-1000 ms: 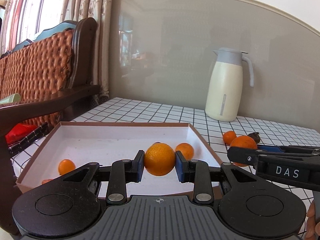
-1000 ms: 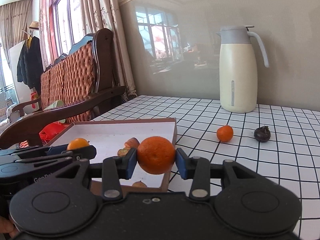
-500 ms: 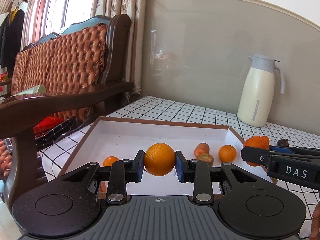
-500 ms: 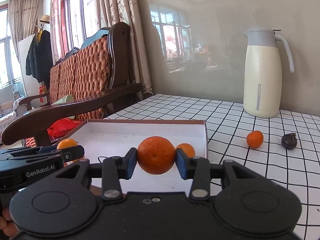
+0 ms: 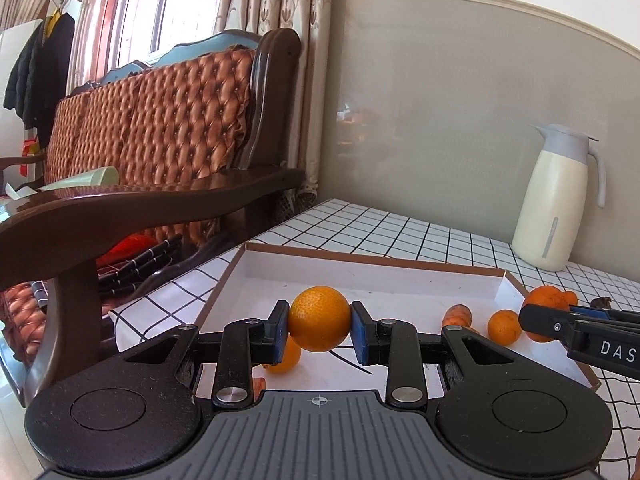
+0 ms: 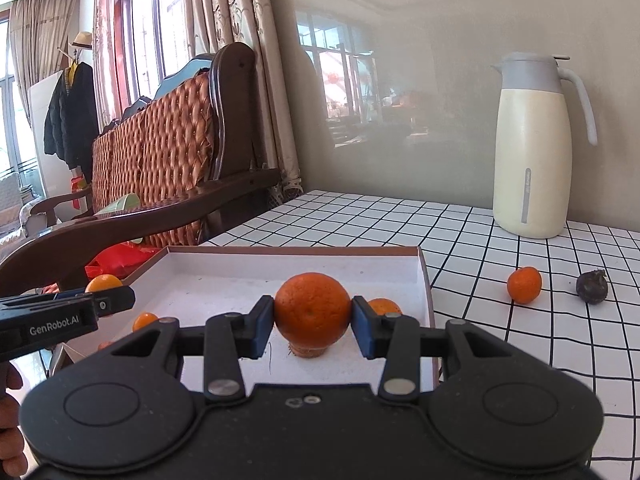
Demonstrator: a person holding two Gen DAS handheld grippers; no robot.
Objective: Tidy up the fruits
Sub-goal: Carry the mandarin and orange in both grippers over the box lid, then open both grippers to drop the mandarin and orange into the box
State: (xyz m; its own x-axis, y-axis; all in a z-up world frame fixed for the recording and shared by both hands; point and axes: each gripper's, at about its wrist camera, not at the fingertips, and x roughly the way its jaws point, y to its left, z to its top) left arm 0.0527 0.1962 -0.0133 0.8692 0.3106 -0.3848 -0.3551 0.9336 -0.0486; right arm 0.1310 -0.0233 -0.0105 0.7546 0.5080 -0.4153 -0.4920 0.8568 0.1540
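Holding one orange per gripper, both over the tray (image 6: 425, 280) interior. L gripper (image 5: 320, 330): jaws narrowed onto a yellow-orange fruit (image 5: 319, 318), pads pressed on both sides. R gripper (image 6: 313, 326): same, clamped on a deeper-orange fruit (image 6: 313, 312).

Progress, approx. mid-task: several small oranges and a carrot-like piece (image 5: 457, 315) already lie in the tray. Two held fruits not yet set down. Left on the checked tablecloth (image 6: 480, 240), outside the tray: small mandarin (image 6: 524, 285) and a dark wrinkled fruit (image 6: 592, 287), near each other, well apart from the tray.

Surroundings: cream thermos jug (image 6: 532, 152) at back by the wall; wooden sofa arm (image 5: 152, 208) beside the table's left edge.

Obstructions: grippers close together, so clash risk on release; placed fruit crowds the drop spots, esp. under R gripper.
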